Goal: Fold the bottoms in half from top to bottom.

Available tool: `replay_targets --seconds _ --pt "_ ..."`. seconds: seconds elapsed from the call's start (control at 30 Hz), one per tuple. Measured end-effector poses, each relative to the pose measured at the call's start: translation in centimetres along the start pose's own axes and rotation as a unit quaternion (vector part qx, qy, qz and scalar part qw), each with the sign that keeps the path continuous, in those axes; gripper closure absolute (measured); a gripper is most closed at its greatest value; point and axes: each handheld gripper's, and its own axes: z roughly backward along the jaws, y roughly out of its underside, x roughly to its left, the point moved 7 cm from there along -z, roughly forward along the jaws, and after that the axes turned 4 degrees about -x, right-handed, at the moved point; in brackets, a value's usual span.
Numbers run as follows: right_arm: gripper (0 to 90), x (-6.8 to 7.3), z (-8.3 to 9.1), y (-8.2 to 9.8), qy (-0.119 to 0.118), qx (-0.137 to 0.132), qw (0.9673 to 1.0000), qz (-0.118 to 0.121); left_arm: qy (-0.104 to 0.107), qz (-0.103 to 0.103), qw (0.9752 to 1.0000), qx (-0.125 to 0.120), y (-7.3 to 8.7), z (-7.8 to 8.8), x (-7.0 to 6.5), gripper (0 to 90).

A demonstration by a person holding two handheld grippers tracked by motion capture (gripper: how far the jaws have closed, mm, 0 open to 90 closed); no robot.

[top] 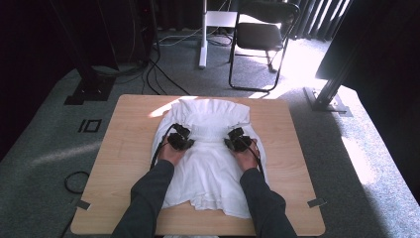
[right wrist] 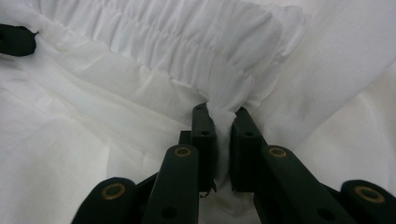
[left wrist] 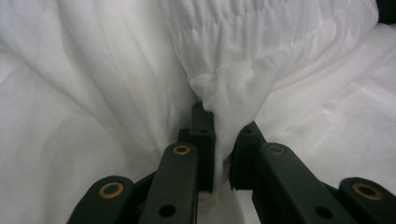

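A white garment (top: 210, 163) with a gathered elastic band lies spread on the wooden table (top: 124, 148). Both grippers rest over its middle, side by side. My left gripper (top: 187, 143) is shut on a pinch of the white cloth (left wrist: 224, 98) just below the gathered band (left wrist: 252, 23). My right gripper (top: 230, 144) is likewise shut on a bunched fold (right wrist: 224, 105) beneath the gathered band (right wrist: 187, 32). The far end of the garment is folded over toward the person. The other gripper (right wrist: 16, 39) shows as a dark shape at the far left of the right gripper view.
A folding chair (top: 260, 37) and a white stand (top: 203, 34) are on the carpet beyond the table. Cables (top: 158, 74) trail on the floor at the back left, another loop (top: 74, 181) at the left. Bare wood borders the garment on both sides.
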Motion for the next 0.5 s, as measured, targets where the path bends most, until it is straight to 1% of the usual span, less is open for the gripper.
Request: replay_targets --seconds 0.03,0.07,0.13,0.17,0.23,0.27,0.33,0.37,0.4,0.43,0.47,0.5 --pt "82.5 -0.1 0.3 -0.2 0.004 -0.003 1.0 0.004 0.0 0.0 1.0 0.0 0.0 0.0 0.0 84.6" --pt "82.7 -0.2 0.7 -0.5 0.009 -0.009 0.9999 0.007 0.0 0.003 0.9997 -0.022 -0.8 0.9 -0.1 84.9" --pt "83.0 -0.3 1.7 -1.3 0.013 -0.026 0.9996 0.007 0.004 0.008 0.9987 -0.049 -1.9 2.2 -0.2 85.2" --pt "83.1 -0.3 2.4 -1.8 0.014 -0.037 0.9992 0.007 0.005 0.008 0.9981 -0.061 -2.5 2.9 -0.2 85.4" --pt "83.1 -0.3 3.9 -3.1 0.015 -0.062 0.9978 0.014 0.005 0.003 0.9961 -0.088 -3.8 4.6 -0.3 85.5" --pt "83.1 -0.3 4.8 -3.7 0.018 -0.076 0.9968 0.019 0.006 0.0 0.9948 -0.101 -4.5 5.5 -0.4 85.5" --pt "83.1 -0.1 6.5 -5.0 0.025 -0.101 0.994 0.033 0.001 -0.017 0.9931 -0.116 -5.7 7.0 -0.6 85.5" --pt "83.1 -0.1 7.4 -5.7 0.028 -0.112 0.9925 0.039 0.001 -0.017 0.9931 -0.116 -5.7 7.0 -0.6 85.5" --pt "83.1 -0.1 8.1 -6.3 0.03 -0.122 0.9912 0.041 -0.003 -0.025 0.9921 -0.123 -6.3 7.8 -0.8 85.5" --pt "83.1 -0.1 8.1 -6.3 0.03 -0.122 0.9912 0.041 -0.004 -0.029 0.9911 -0.129 -6.9 8.5 -0.9 85.5" --pt "83.2 0.0 9.6 -7.3 0.032 -0.14 0.9887 0.042 0.0 -0.03 0.9899 -0.138 -7.4 9.3 -1.1 85.6" --pt "83.2 0.0 10.3 -7.7 0.031 -0.149 0.9875 0.042 0.006 -0.026 0.9887 -0.148 -7.9 10.0 -1.2 85.6"
